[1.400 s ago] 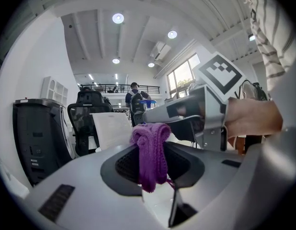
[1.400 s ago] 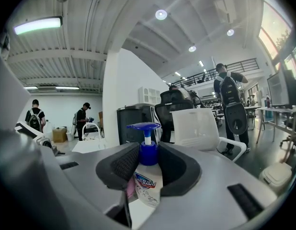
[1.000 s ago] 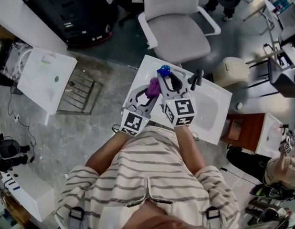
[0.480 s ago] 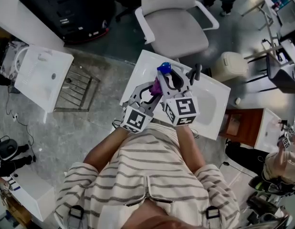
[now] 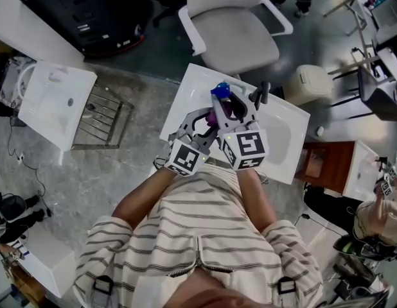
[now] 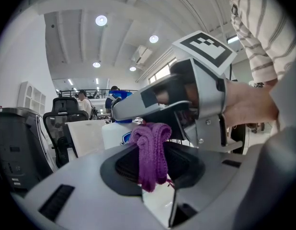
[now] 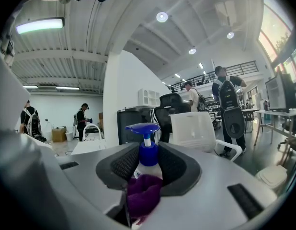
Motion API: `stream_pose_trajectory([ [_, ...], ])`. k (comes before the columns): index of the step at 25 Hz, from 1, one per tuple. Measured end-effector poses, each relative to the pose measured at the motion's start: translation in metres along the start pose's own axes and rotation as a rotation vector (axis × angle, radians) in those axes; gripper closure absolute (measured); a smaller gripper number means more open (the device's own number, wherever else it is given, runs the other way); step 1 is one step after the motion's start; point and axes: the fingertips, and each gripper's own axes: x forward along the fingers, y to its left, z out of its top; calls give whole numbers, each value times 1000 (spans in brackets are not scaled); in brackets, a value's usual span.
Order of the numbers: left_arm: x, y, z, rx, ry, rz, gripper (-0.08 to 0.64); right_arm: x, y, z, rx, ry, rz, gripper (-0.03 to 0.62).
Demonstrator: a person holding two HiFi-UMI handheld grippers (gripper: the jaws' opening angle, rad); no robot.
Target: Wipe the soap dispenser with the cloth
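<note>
The left gripper (image 6: 155, 159) is clenched on the purple cloth (image 6: 150, 150), which hangs bunched between its jaws, just ahead of its pads. Close on its right, the right gripper (image 7: 149, 164) grasps the dispenser (image 7: 148, 152) by the body, the pump above its jaws and the cloth against the bottle's near side.

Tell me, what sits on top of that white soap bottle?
A blue pump head on a blue collar tops the soap dispenser. Its lower body is mostly covered: the purple cloth lies against it, and the right gripper's jaws close on its sides.
</note>
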Motion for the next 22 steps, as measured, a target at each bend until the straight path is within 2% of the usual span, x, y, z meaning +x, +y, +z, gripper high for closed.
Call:
stream_pose_trajectory([
  [12,11,-9,-15,-25,34,-40,443,-10,2,9,12,-15,0,462],
  [22,7,-6,-30,-68,61,-23,443,-10,1,8,27,-12,0,462],
])
